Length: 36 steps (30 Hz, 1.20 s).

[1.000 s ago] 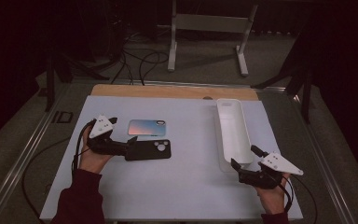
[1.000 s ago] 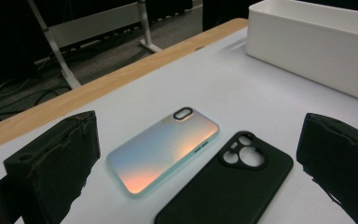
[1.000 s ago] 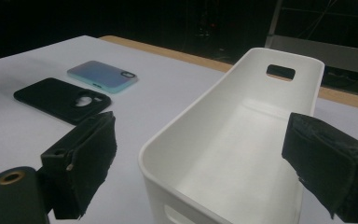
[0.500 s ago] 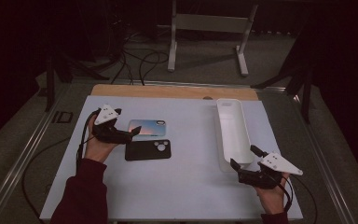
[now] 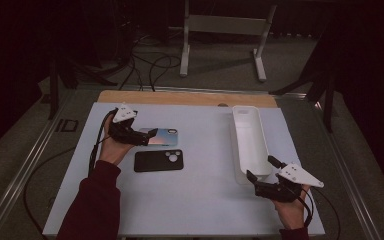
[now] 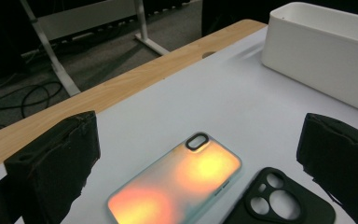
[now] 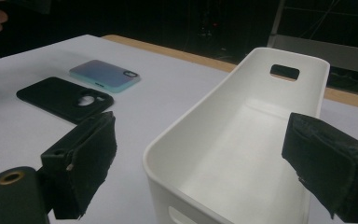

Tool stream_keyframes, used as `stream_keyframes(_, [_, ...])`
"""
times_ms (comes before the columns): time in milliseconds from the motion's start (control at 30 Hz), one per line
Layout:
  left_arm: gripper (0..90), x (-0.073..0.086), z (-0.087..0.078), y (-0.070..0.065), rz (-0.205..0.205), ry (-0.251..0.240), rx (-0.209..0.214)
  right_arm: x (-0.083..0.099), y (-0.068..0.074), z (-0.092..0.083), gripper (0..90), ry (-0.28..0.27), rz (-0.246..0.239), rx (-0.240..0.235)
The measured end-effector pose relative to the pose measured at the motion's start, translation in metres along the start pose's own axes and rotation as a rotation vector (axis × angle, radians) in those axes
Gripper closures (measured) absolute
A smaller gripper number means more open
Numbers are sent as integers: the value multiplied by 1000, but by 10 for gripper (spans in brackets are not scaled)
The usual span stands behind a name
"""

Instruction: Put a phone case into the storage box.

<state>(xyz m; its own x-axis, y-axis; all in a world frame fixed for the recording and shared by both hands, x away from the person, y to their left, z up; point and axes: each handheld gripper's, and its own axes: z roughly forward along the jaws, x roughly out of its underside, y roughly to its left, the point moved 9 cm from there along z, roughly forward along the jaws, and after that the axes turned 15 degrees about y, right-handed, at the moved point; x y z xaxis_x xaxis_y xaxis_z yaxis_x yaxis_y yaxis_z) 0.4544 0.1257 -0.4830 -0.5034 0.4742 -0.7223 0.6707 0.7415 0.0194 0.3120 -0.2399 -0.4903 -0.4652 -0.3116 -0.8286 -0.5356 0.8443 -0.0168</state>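
Left gripper (image 5: 149,134) is hovering over the near end of the iridescent phone case (image 5: 162,136), jaws spread wide and holding nothing; in the left gripper view the case (image 6: 177,186) is lying flat between the two black pads, camera cutout pointing away from the gripper. Taking that iridescent case as landmark: the black phone case (image 5: 158,160) is lying just beside it on the person's side, nearly touching along one long edge, camera holes at the same end (image 6: 279,200). The white bin (image 5: 250,141) is sitting well apart from the iridescent case, on the far side from the left gripper, long axis running away from the person. Right gripper (image 5: 261,173) is sitting at the near end of that bin, well apart from the iridescent case, jaws also wide and gripping nothing; its view is showing the bin's near rim (image 7: 205,186) between the pads, one pad outside the wall on the phone-case side. Everything is resting on the white table top (image 5: 205,200), with a wooden strip (image 5: 180,98) along the edge beyond the iridescent case
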Motion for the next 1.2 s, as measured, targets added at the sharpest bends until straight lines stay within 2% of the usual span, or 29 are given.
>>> stream_keyframes(400, [0,6,37,14,-50,48,18,0,-1,-1,94,-2,7,0])
stream_keyframes(667, [36,17,64,18,-70,121,27,0,-1,-1,94,0,10,-2])
stream_keyframes(800, [77,20,75,24,-87,151,10,1,-2,0,94,-1,9,-3])
stream_keyframes(867, [138,20,79,26,-92,160,-1,1,-2,0,94,2,9,-3])
stream_keyframes(1000, [260,19,87,33,-120,170,-66,1,-2,0,94,1,9,-3])
stream_keyframes(1133, [526,23,93,41,-141,181,-116,1,-2,-1,94,-2,15,-5])
stream_keyframes(1200, [657,30,99,46,-150,217,-146,1,-2,-1,95,-3,16,-5])
